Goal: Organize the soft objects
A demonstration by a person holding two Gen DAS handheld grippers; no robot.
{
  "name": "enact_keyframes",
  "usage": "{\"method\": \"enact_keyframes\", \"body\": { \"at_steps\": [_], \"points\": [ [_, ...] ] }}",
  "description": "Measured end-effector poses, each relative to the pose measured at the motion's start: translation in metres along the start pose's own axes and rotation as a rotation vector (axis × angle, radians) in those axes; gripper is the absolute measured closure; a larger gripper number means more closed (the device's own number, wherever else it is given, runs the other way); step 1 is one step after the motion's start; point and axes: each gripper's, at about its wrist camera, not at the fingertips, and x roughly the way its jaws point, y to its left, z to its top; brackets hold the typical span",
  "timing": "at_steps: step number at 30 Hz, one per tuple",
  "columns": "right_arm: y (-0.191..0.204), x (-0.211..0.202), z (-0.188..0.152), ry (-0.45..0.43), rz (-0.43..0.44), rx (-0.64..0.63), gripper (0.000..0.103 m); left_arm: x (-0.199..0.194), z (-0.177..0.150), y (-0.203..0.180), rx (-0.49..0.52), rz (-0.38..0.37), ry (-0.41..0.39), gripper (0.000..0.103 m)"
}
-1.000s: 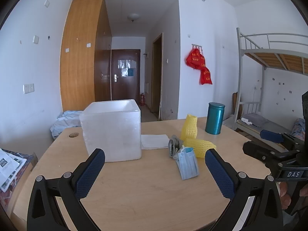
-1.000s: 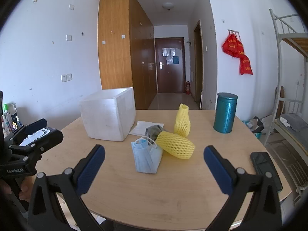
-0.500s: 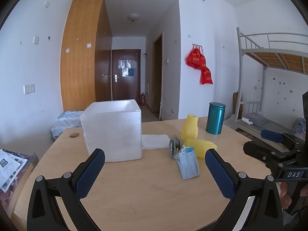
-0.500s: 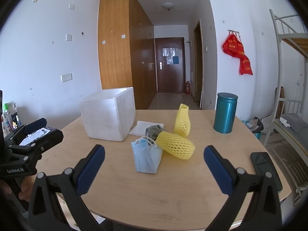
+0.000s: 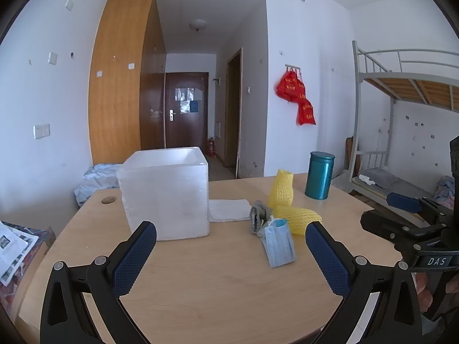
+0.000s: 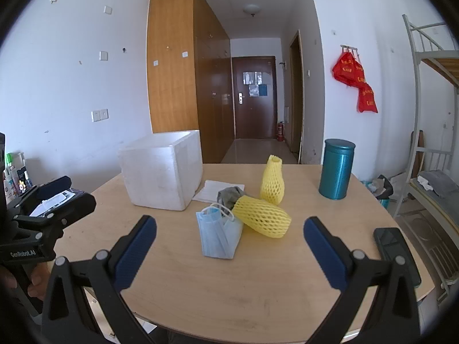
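While both grippers hover unchanged from a second ago, nothing moves: left gripper (image 5: 231, 253) fingers apart, right gripper (image 6: 229, 250) fingers apart, both empty. Crumpled blue paper face mask (image 6: 218, 236), yellow foam-net sleeves (image 6: 261, 219) lie on round wooden surface (image 6: 258, 286) beside white foam box (image 6: 162, 169). Sorting not started.

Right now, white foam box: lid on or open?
Open. The white foam box has no lid; its rim and hollow inside show from above. Contents cannot be seen.
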Motion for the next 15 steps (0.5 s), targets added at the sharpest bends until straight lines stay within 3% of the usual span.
{"method": "enact_keyframes", "body": {
  "at_steps": [15],
  "points": [
    [-0.011, 0.022, 0.012, 0.048, -0.004, 0.004, 0.0, 0.021, 0.008, 0.0, -0.019, -0.026, 0.023, 0.0]
  ]
}}
